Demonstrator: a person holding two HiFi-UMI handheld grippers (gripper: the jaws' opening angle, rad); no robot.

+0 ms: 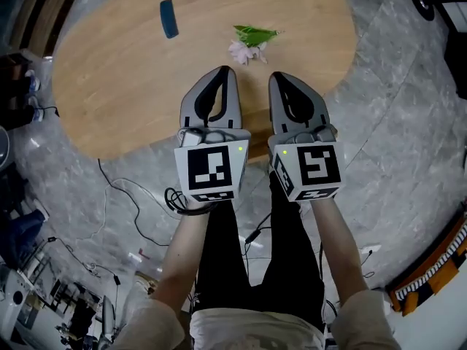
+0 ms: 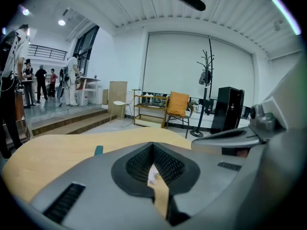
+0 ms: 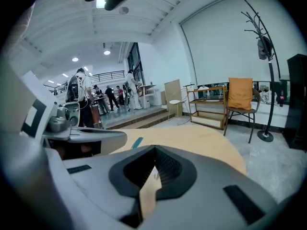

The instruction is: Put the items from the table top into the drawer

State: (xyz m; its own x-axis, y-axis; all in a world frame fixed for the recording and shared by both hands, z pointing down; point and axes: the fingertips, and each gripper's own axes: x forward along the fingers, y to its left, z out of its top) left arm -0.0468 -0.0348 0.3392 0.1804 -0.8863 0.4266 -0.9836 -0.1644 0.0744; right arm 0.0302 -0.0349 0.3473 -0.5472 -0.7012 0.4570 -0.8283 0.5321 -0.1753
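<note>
A teal flat bar (image 1: 169, 18) lies on the far left of the oval wooden table (image 1: 117, 86). A pink flower with green leaves (image 1: 250, 42) lies near the table's middle, just beyond both grippers. My left gripper (image 1: 225, 69) and right gripper (image 1: 274, 75) hover side by side over the table's near edge, both shut and holding nothing. In the left gripper view the left gripper's (image 2: 153, 145) jaws meet, the teal bar (image 2: 98, 150) shows beyond them, and the flower (image 2: 152, 177) peeks through the gap. The right gripper view shows the right gripper (image 3: 155, 150), the teal bar (image 3: 137, 143) and the flower (image 3: 156, 175).
Cables (image 1: 124, 195) trail over the grey stone floor beside the person's legs (image 1: 255, 268). Beyond the table stand a chair with an orange cushion (image 2: 178, 104), a low shelf (image 2: 151, 107), a coat stand (image 2: 207, 75) and a black cabinet (image 2: 228, 109). People (image 2: 43, 83) stand far back left.
</note>
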